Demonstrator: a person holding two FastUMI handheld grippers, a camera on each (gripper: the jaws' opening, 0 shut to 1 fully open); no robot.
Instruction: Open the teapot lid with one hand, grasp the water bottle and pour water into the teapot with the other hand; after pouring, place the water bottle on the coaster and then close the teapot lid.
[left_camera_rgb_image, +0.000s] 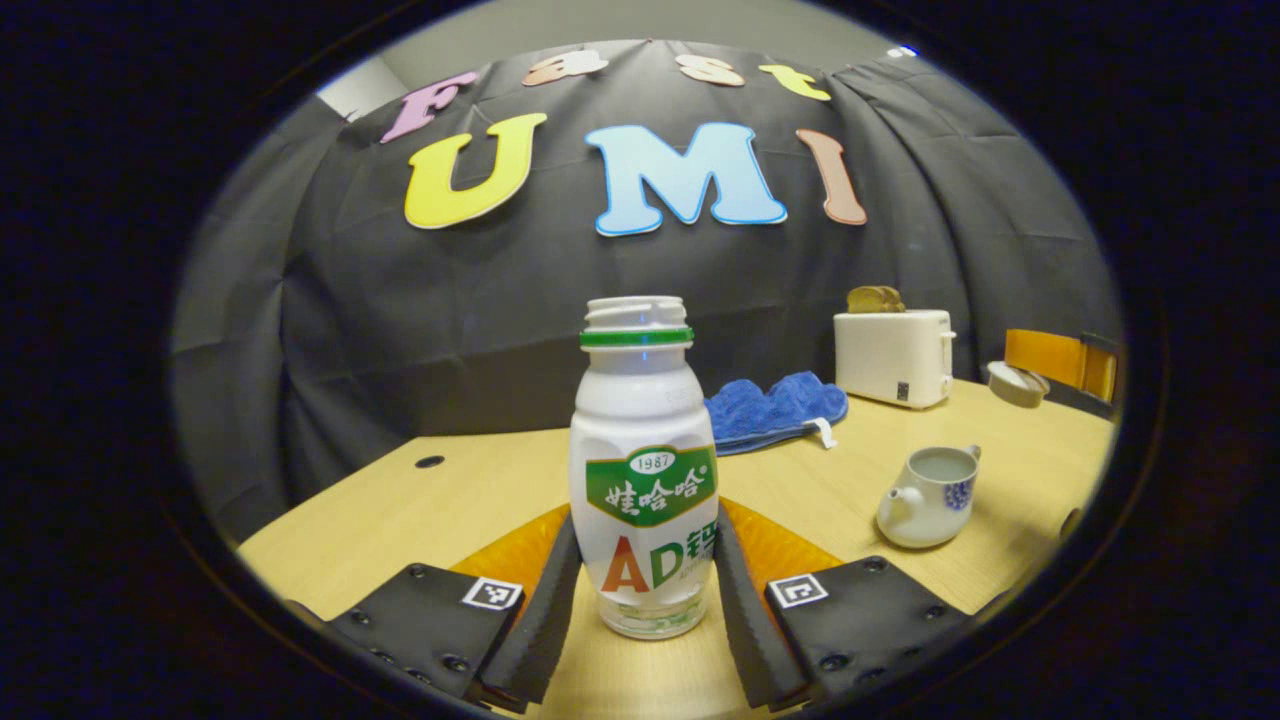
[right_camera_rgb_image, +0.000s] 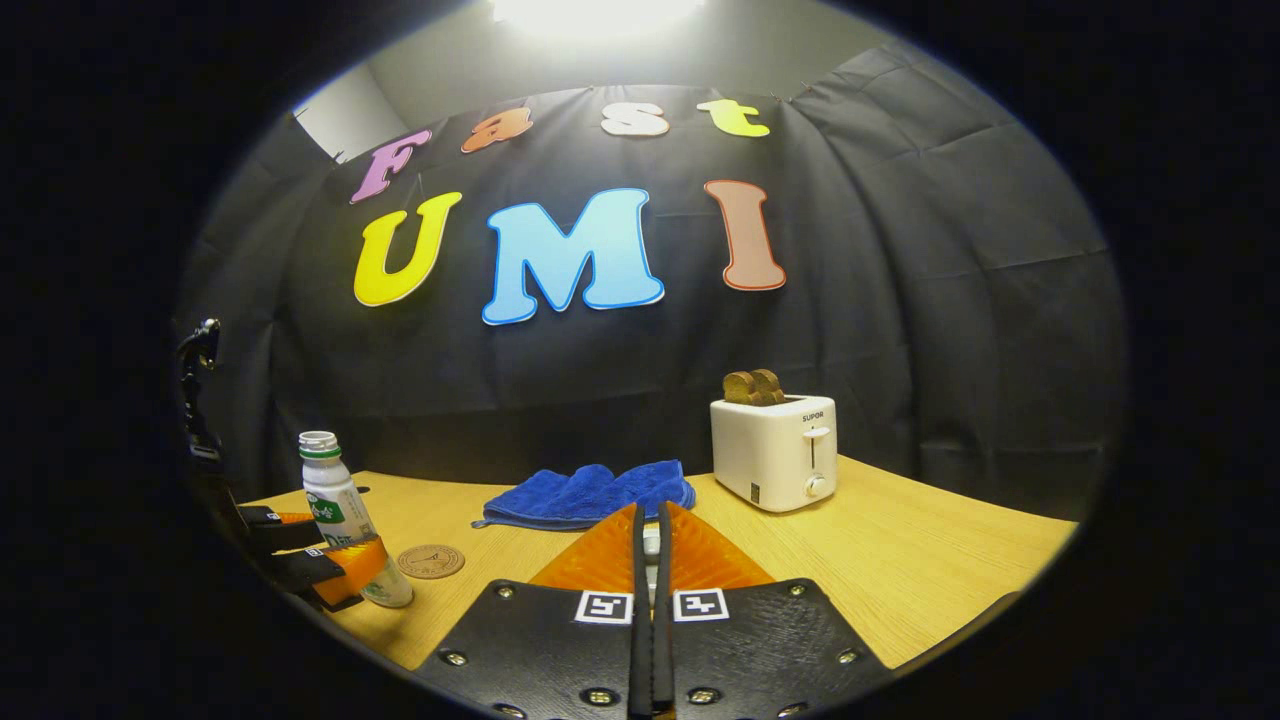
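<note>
Standing upright on the table, the capless white bottle with a green neck ring sits between the left gripper's fingers, both pressed to its sides. Right of it the teapot stands open, lid off. Beyond lie a blue cloth and toaster. The coaster lies just beside the bottle. The right gripper is closed, something pale, hard to make out, pinched between its fingers

Right tool closed on something small, mostly hidden; coaster's print too small
</note>
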